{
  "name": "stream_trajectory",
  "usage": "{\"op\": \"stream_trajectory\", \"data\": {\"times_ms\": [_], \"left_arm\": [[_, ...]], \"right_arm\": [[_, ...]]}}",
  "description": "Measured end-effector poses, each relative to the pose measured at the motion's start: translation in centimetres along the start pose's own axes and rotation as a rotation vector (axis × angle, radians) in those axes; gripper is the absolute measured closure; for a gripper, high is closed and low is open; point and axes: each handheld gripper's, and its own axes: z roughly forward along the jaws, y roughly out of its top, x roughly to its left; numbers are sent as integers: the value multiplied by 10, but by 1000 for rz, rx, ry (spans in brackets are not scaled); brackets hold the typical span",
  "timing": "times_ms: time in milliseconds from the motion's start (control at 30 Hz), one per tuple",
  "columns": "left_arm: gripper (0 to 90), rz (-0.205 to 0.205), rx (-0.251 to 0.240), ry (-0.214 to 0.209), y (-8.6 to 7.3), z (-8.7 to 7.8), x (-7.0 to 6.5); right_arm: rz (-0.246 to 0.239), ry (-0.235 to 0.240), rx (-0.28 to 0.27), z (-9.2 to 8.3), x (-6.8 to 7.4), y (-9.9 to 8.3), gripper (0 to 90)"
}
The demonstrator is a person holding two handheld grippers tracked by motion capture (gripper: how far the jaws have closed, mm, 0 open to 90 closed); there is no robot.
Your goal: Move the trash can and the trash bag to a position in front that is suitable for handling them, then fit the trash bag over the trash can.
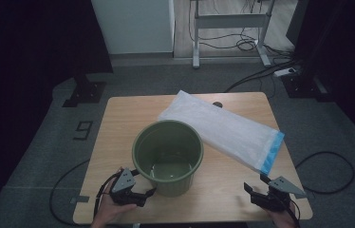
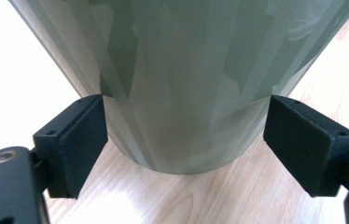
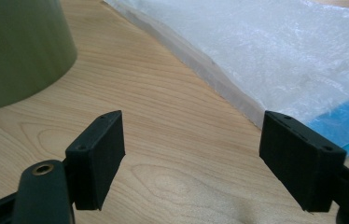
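An empty green plastic bin (image 1: 168, 155) stands upright on the wooden table (image 1: 118, 142), near its front edge. Behind it and to the right lies a flat white plastic bag (image 1: 218, 128) with a blue end (image 1: 271, 154). My left gripper (image 1: 149, 194) is open at the bin's lower left; in the left gripper view its pads (image 2: 78, 144) flank the bin's base (image 2: 186, 93) without gripping it. My right gripper (image 1: 254, 186) is open near the front right corner, over bare wood, with the bag's blue end (image 3: 345, 123) just beyond it and the bin (image 3: 18, 46) off to its left.
The table stands on grey floor with cables (image 1: 327, 171) trailing around it. A white desk frame (image 1: 230, 28) and dark stands (image 1: 85, 90) are beyond the far edge. A small dark spot (image 1: 218, 104) sits near the back of the table.
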Motion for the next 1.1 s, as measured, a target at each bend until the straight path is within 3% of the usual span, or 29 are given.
{"op": "stream_trajectory", "data": {"times_ms": [200, 433, 667, 800, 900, 1100], "left_arm": [[137, 39, 24, -28, 14, 16, -6], [140, 41, 30, -41, 29, 34, -13], [142, 35, 35, -25, 35, 46, -19], [142, 5, 36, 21, 28, 38, -16], [142, -44, 30, 55, 19, 27, -11], [141, -109, 25, 92, -1, 4, 0]], "right_arm": [[2, -5, 5, 1, 0, -1, 217], [-6, 5, 13, 2, 3, -2, 217], [-6, 2, 12, 1, 2, -2, 217], [-3, -6, 8, -1, 1, -3, 217], [-2, -10, 7, -2, 0, -3, 217], [-11, -22, 10, 0, 2, -2, 216]]}}
